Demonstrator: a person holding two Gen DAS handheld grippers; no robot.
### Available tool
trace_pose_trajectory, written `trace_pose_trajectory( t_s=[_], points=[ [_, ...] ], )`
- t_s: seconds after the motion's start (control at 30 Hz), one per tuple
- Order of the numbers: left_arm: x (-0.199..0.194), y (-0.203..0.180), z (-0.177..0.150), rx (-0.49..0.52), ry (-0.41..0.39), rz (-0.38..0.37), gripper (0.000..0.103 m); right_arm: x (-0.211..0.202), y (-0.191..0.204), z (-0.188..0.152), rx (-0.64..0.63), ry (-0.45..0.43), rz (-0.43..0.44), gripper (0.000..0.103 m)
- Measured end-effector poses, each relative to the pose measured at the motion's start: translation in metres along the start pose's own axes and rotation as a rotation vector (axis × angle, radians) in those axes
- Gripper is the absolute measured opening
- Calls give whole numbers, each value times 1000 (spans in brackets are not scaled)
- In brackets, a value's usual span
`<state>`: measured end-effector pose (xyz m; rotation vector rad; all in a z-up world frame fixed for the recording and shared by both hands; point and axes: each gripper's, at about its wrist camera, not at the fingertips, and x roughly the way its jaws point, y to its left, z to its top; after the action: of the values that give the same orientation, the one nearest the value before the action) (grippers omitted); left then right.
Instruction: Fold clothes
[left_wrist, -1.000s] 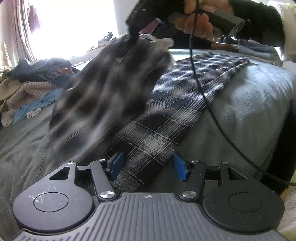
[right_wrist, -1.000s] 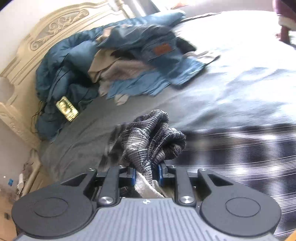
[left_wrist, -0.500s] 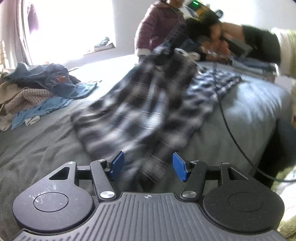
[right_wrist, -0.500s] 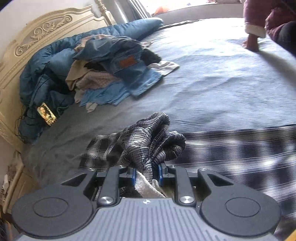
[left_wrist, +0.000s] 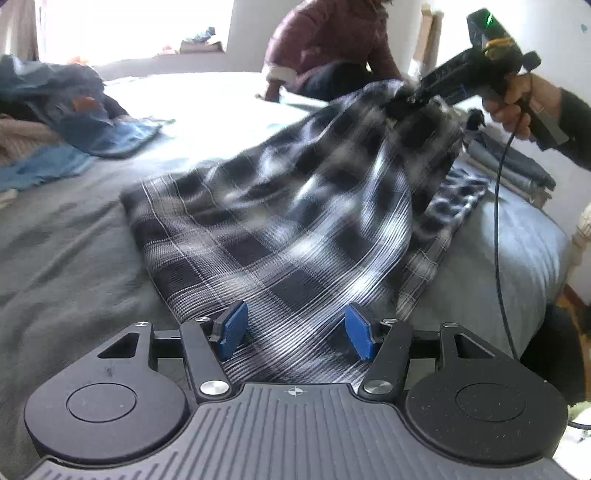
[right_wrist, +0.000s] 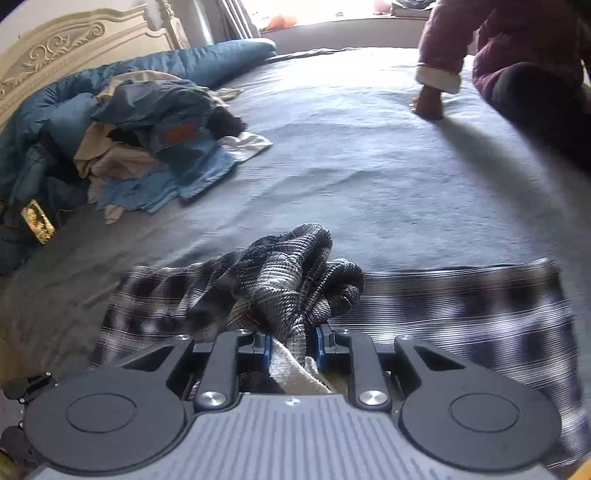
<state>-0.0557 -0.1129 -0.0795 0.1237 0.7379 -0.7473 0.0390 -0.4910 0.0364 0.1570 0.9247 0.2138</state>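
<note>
- Two grippers are seen, one held in each hand.
- One plaid garment (left_wrist: 280, 236), dark blue and white, is spread across the grey bed (left_wrist: 66, 258); whether it is trousers or a shirt cannot be told.
- The left gripper (left_wrist: 295, 328) is held open just above the near end of the plaid garment; its blue pads (left_wrist: 232, 328) stand well apart and nothing is pinched between them.
- The right gripper (right_wrist: 291, 349) is closed on a bunched end of the plaid garment (right_wrist: 288, 280), with a pale inner fabric showing between the pads.
- In the left wrist view the right gripper (left_wrist: 410, 101) is seen raised at the far right, held by a hand (left_wrist: 517, 103), and the cloth hangs from it in a blurred slope down to the bed.
- The long axis of the garment runs from the left gripper's near end away and rightward to the lifted end; a lower layer (left_wrist: 443, 221) lies flat under it along the right edge of the bed.
- One loose pile of clothes (right_wrist: 147, 147), with jeans, blue and beige pieces, lies near the carved headboard (right_wrist: 66, 55), well apart from the garment.
- One small stack of folded clothes (left_wrist: 506, 162) lies beyond the lifted end.
- One other person (right_wrist: 517, 55) in a maroon jacket kneels on the far side of the bed.
</note>
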Motion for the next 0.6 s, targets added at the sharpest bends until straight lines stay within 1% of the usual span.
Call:
trace_pose_trajectory(
  t_s=[0.13,0.33,0.47,0.6],
  points=[
    [13,-8,9,24,20,-15,58,-8,-20,4,-23,15,-36,23],
    [26,-22,22,72,31,-21,58,-25,-61,9,-19,7,-74,23],
    [37,-27,27,91,53,-27,58,-31,-92,9,-5,4,-83,23],
    [47,-32,28,114,80,-23,58,-28,-117,4,19,12,-84,23]
  ],
)
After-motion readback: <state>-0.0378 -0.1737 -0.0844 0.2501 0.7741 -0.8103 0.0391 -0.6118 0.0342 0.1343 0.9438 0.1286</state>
